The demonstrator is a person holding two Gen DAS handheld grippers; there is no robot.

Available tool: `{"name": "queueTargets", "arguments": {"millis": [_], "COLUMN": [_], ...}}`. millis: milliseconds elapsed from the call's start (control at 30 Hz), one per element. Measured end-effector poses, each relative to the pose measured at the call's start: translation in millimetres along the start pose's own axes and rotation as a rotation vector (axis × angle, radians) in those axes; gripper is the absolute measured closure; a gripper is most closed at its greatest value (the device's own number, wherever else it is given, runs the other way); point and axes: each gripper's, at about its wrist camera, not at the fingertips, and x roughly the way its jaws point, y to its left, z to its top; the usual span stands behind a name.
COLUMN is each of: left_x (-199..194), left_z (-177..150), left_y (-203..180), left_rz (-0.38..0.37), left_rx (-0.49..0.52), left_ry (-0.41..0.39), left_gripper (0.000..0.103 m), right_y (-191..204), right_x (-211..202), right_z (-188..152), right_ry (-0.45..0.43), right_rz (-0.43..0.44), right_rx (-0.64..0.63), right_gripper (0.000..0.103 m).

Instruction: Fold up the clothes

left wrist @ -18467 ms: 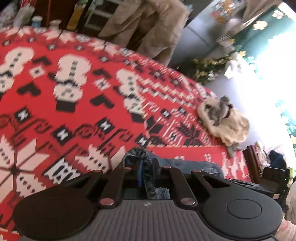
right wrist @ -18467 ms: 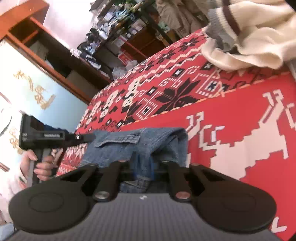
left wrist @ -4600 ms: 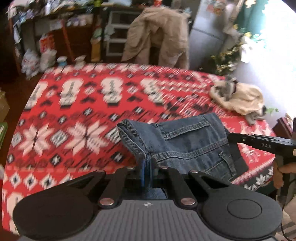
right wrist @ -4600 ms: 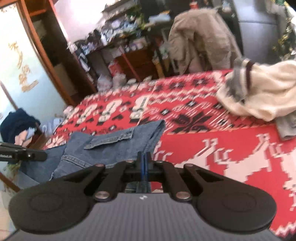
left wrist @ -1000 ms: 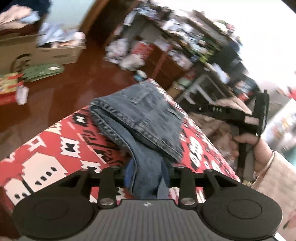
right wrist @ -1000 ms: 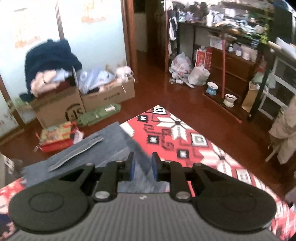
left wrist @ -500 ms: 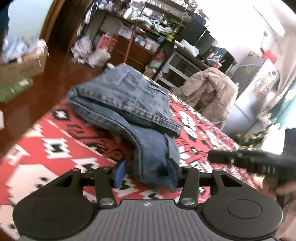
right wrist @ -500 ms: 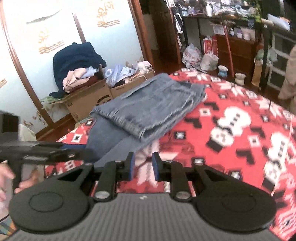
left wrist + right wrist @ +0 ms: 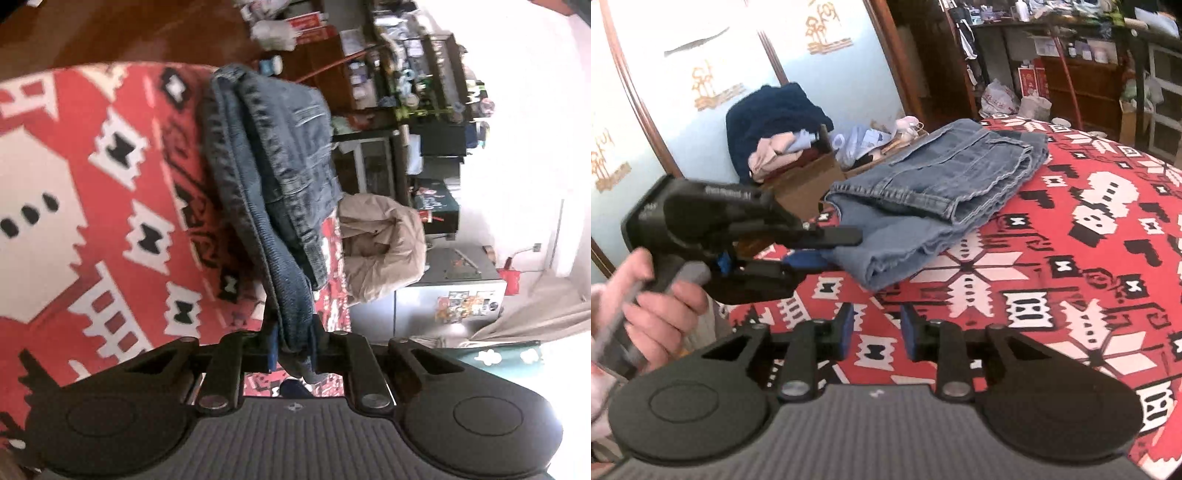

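Note:
Folded blue jeans (image 9: 942,184) lie on the red patterned blanket (image 9: 1071,266) near its far corner. In the left wrist view, which is rolled sideways, the jeans (image 9: 273,162) run away from my left gripper (image 9: 294,341). That gripper is shut on their near edge, with denim filling the gap between its fingers. From the right wrist view, the left gripper (image 9: 827,247) pinches the lower layer of the jeans, held by a hand (image 9: 657,299). My right gripper (image 9: 877,328) hovers open over the blanket, short of the jeans, with nothing between its fingers.
Beyond the blanket's edge stand cardboard boxes (image 9: 801,177) heaped with clothes, topped by a dark blue pile (image 9: 772,110). A tan jacket (image 9: 380,247) hangs past the far side, near a grey fridge (image 9: 450,295). Cluttered shelves (image 9: 1089,55) line the back wall.
My left gripper has gone from wide open around the jeans to shut on their near edge, and has rolled sideways. The right gripper has opened wider and sits lower over the blanket.

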Motion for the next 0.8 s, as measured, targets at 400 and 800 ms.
{"name": "queueTargets", "arguments": {"millis": [400,800], "left_x": [-1.6,-22.3], "left_z": [1.4,-13.8], "left_y": [12.4,-27.3], "left_rz": [0.05,0.246], "left_rx": [-0.069,0.238], "left_ry": [0.043,0.019], "left_gripper": [0.088,0.086], "right_y": [27.1,14.3], "right_x": [27.1,7.9], "right_z": [-3.7,-17.9], "right_ry": [-0.015,0.026], "right_rz": [-0.076,-0.031], "right_rx": [-0.172,-0.07], "right_gripper": [0.096,0.103]}}
